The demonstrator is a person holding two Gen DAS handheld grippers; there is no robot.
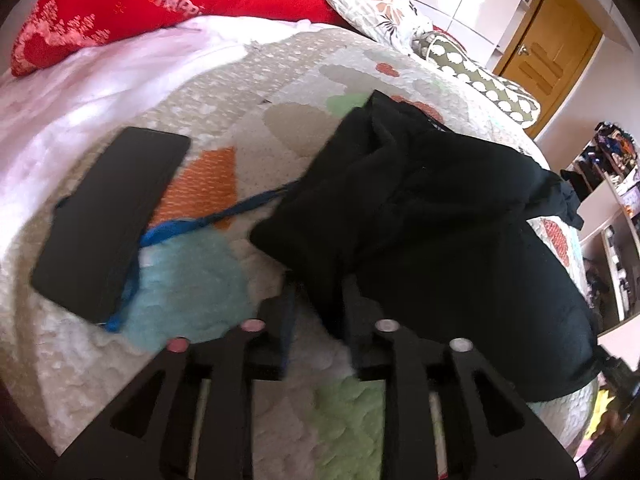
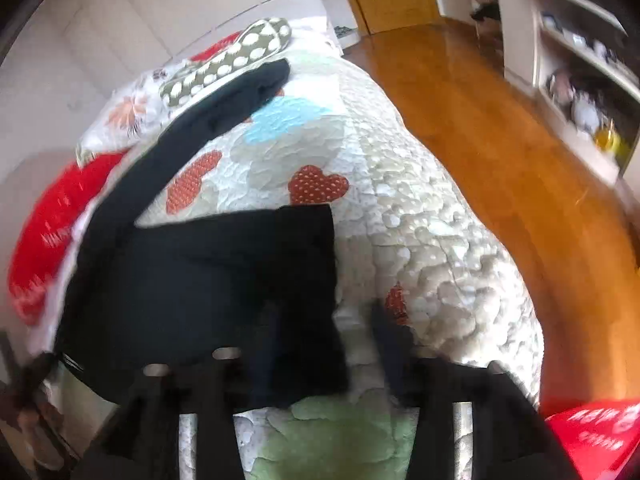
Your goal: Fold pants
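**Black pants bunched on the quilt as I bring both grippers in**

From my left wrist camera, a dark phone [image 1: 112, 220] on a blue lanyard [image 1: 208, 222] lies at nine o'clock on the patchwork quilt [image 1: 248, 80]. The pants [image 1: 432, 216] sprawl from centre toward three o'clock, crumpled, one edge drooping between the fingers of my left gripper [image 1: 318, 300]. Its jaws stand partly apart; the cloth sits in the gap, but I cannot tell whether the pads press it.

From my right wrist camera, the same pants [image 2: 200, 280] spread at eight o'clock, one leg trailing up toward eleven o'clock beside a polka-dot pillow [image 2: 236, 56]. My right gripper [image 2: 324, 336] is parted, its left finger over the cloth's edge, its right finger over bare quilt; the blur hides any grip.

I judge the fabric light, limp and slack: it should sag and slide, not hold a crease. I would take it at a hem or the waistband corner.
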